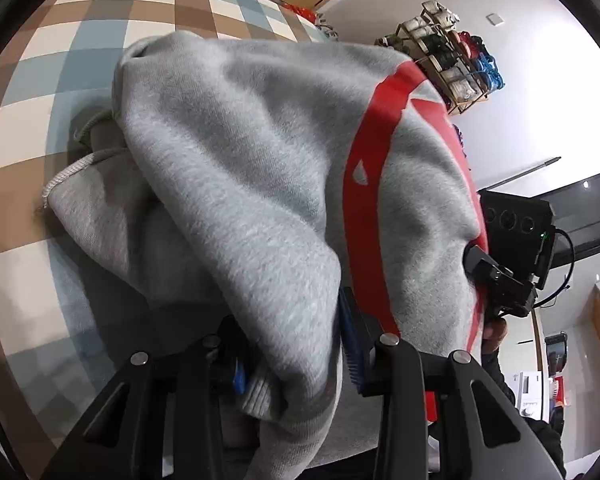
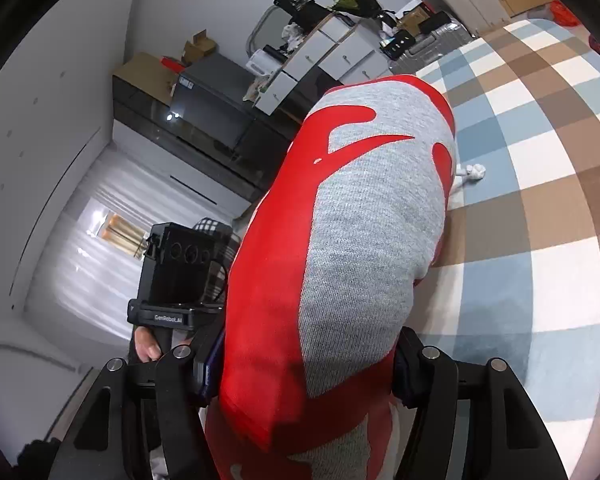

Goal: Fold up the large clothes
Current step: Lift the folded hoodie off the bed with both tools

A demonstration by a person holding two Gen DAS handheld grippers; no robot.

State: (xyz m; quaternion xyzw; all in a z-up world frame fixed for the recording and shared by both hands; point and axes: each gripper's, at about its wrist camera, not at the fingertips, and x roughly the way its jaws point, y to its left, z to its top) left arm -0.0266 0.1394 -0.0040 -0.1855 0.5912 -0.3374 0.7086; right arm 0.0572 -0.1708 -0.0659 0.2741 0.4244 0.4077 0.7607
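Grey sweatshirt (image 1: 240,152) with red print (image 1: 364,148): hanging bunched between both grippers, raised off the checked bedcover (image 1: 60,60), one lower fold and a drawcord (image 1: 64,172) sagging toward the cover's left side

Left gripper (image 1: 300,356): clamping narrowly on a thick grey fold, ribbed hem (image 1: 256,392) bulging out between the blue-padded fingers (image 1: 350,344)

Right gripper (image 2: 304,364): gripping a wider bunch of red and grey cloth (image 2: 360,240), fabric filling the whole gap between the pads; also showing in the left wrist view at the sweatshirt's right edge (image 1: 500,276), with a hand (image 1: 494,330) beneath it

Checked bedcover (image 2: 540,160): blue, brown and cream squares, lying beneath the garment; small white object (image 2: 472,170) resting on it beyond the cloth, identity unclear

Background: shoe rack (image 1: 444,64) against the wall; white drawer unit (image 2: 332,60) past the cover's far edge
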